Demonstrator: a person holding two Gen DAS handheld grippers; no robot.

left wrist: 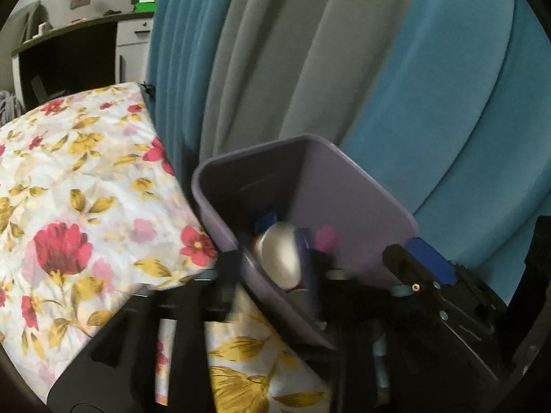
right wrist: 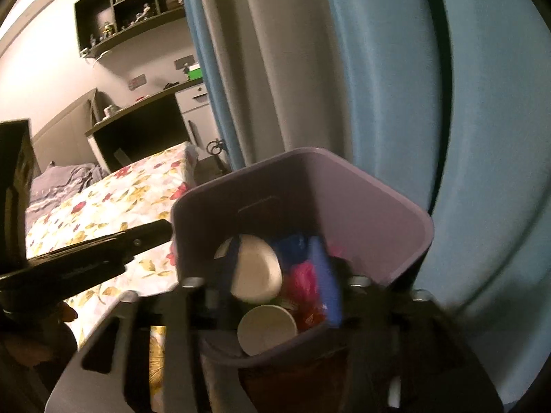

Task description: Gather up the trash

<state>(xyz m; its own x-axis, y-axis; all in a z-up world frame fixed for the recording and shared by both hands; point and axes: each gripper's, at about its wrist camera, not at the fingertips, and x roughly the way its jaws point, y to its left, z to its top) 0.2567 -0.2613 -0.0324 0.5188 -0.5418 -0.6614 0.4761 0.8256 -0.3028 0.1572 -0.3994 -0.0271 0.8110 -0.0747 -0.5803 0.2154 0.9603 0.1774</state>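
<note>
A purple bin (left wrist: 347, 186) stands between the bed and the curtain. In it lie a white paper cup (left wrist: 280, 258), a blue wrapper and something pink. My left gripper (left wrist: 275, 275) hangs over the bin's near rim, open, with the cup showing in the gap but not pressed. My right gripper (left wrist: 409, 258) reaches in from the right. In the right wrist view the bin (right wrist: 385, 213) holds two white cups (right wrist: 255, 268) (right wrist: 267, 327), a blue wrapper (right wrist: 325, 275) and pink scraps (right wrist: 306, 282). My right gripper (right wrist: 275, 289) is open above them. My left gripper (right wrist: 151, 237) points in from the left.
A bed with a floral sheet (left wrist: 86, 189) (right wrist: 120, 199) touches the bin's left side. Blue and grey curtains (left wrist: 310, 51) (right wrist: 378, 69) hang close behind the bin. A dark desk (left wrist: 69, 38) and wall shelves (right wrist: 131, 7) stand at the far end.
</note>
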